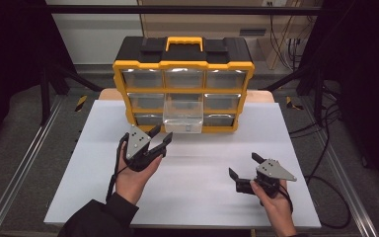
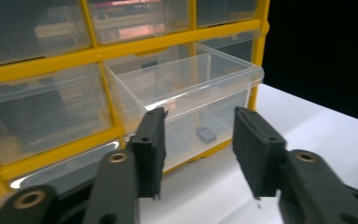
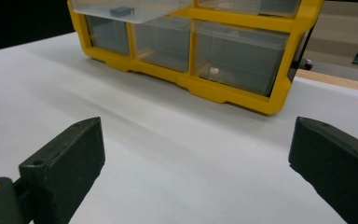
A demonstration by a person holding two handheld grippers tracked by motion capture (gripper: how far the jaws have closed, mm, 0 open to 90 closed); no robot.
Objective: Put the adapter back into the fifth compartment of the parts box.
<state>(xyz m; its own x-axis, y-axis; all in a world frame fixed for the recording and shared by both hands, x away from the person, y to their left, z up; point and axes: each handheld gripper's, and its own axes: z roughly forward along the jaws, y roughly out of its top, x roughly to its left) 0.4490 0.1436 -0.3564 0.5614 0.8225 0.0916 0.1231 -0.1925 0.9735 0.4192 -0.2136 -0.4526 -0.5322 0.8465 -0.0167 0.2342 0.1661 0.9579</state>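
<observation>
Nearest the person, the right gripper [image 1: 243, 171] hovered over the bare front part of the white table [image 1: 187, 197], its jaws spread wide with nothing between them; in the right gripper view they framed only the white surface, with the yellow organizer [image 3: 223, 88] well beyond. Farther in, the left gripper [image 1: 161, 135] was held low near the cabinet, jaws parted to a middling gap and empty. Just past its tips stood the clear drawer [image 2: 191, 93], pulled out from the middle column of the organizer [image 1: 182, 66] and jutting over the table. In the left gripper view the drawer's front wall showed between and beyond the two fingers [image 2: 151, 149], apart from them, and a small dark piece [image 2: 206, 135] lay on its floor.
</observation>
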